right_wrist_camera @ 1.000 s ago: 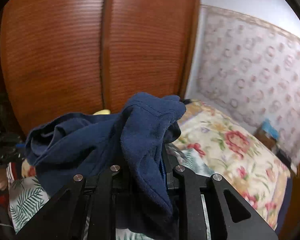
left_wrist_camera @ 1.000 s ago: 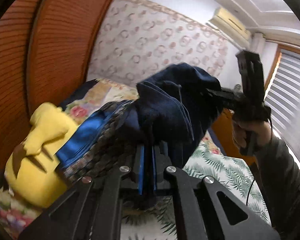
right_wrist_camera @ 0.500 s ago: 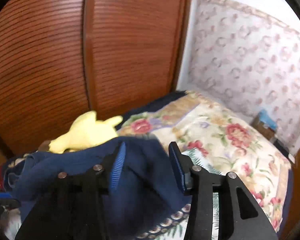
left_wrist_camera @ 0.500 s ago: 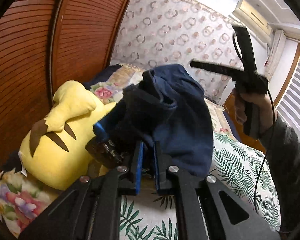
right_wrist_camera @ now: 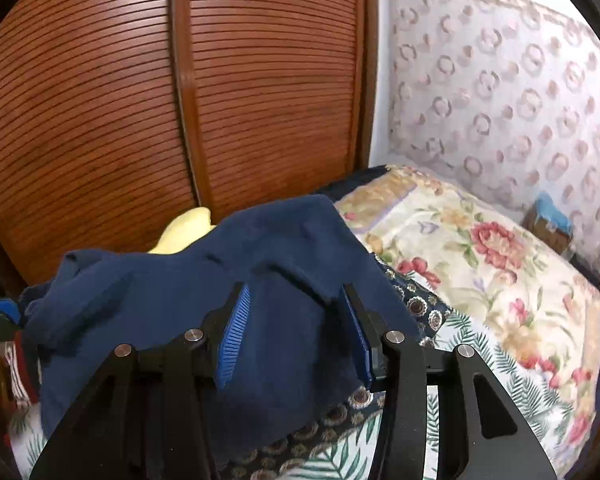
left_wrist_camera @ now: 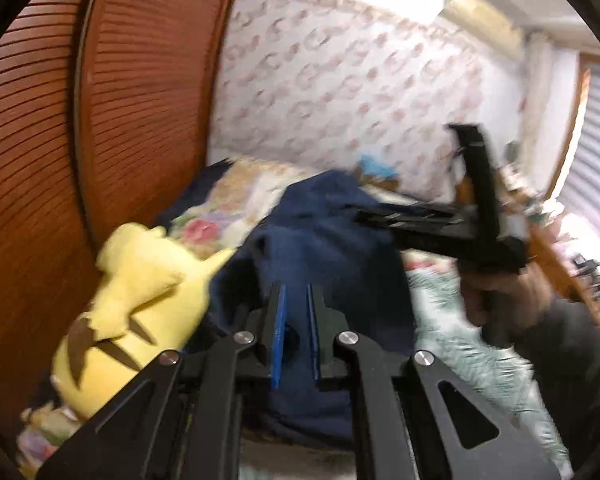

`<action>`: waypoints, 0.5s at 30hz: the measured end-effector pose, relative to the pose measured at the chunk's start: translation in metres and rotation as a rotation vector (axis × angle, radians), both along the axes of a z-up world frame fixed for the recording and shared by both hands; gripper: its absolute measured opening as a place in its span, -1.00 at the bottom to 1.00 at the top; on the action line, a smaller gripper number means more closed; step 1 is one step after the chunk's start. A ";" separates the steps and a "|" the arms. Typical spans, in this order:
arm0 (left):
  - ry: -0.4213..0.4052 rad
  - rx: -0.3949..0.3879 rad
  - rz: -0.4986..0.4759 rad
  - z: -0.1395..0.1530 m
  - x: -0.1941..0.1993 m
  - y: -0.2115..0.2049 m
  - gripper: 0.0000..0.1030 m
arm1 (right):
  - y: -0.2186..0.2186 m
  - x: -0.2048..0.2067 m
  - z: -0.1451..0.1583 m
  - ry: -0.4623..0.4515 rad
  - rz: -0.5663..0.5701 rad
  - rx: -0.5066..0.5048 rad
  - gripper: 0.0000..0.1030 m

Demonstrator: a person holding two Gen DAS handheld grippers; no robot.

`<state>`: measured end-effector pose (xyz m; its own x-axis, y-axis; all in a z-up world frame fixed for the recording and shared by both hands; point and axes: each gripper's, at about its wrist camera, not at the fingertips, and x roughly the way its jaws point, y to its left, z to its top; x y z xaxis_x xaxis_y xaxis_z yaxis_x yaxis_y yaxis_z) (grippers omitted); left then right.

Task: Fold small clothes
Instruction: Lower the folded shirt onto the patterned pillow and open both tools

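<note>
Comparing with a second back, the main change is my right claw (right_wrist_camera: 296, 336): it was clenched on a bunch of the navy garment (right_wrist_camera: 204, 308) and held it up high; now its jaws stand apart, pads off the fabric, with the cloth lying slack between and under them, so that side is released. From the left wrist view the right claw (left_wrist_camera: 370, 216) sits over the top of the garment, the person's hand (left_wrist_camera: 496, 296) wrapped round its handle. My left claw (left_wrist_camera: 296, 320) stays nearly shut; the blue pads are close together with navy cloth right at them, though blur stops me confirming they actually pinch it, so I read it as clenched, grip on fabric uncertain. The garment has come down from the air and is now heaped on the bed (right_wrist_camera: 480, 264), over a dark patterned cloth (right_wrist_camera: 420, 308), just beside the yellow plush toy (left_wrist_camera: 140, 292). My read: cloth is laid down but bunched, no clean fold yet; next I'd need to spread it flat and regrab an edge. No brands, labels or readable writing anywhere; wallpaper shows only a ring pattern.
</note>
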<state>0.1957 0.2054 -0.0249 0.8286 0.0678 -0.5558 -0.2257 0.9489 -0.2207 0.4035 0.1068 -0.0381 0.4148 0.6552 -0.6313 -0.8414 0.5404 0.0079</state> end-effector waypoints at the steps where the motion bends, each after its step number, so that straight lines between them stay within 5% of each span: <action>1: 0.018 0.002 0.009 -0.006 0.004 0.006 -0.85 | 0.001 0.003 -0.003 -0.004 -0.019 -0.015 -0.10; 7: 0.103 0.018 0.106 -0.038 0.008 0.039 -0.85 | -0.006 0.036 -0.015 0.094 -0.106 0.002 -0.09; 15: 0.074 0.037 0.109 -0.023 -0.010 0.034 -0.85 | -0.013 0.016 -0.002 0.021 -0.145 -0.006 -0.09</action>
<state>0.1860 0.2394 -0.0483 0.7722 0.1768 -0.6103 -0.3421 0.9251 -0.1648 0.4193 0.0935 -0.0399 0.4916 0.5859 -0.6443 -0.7543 0.6562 0.0212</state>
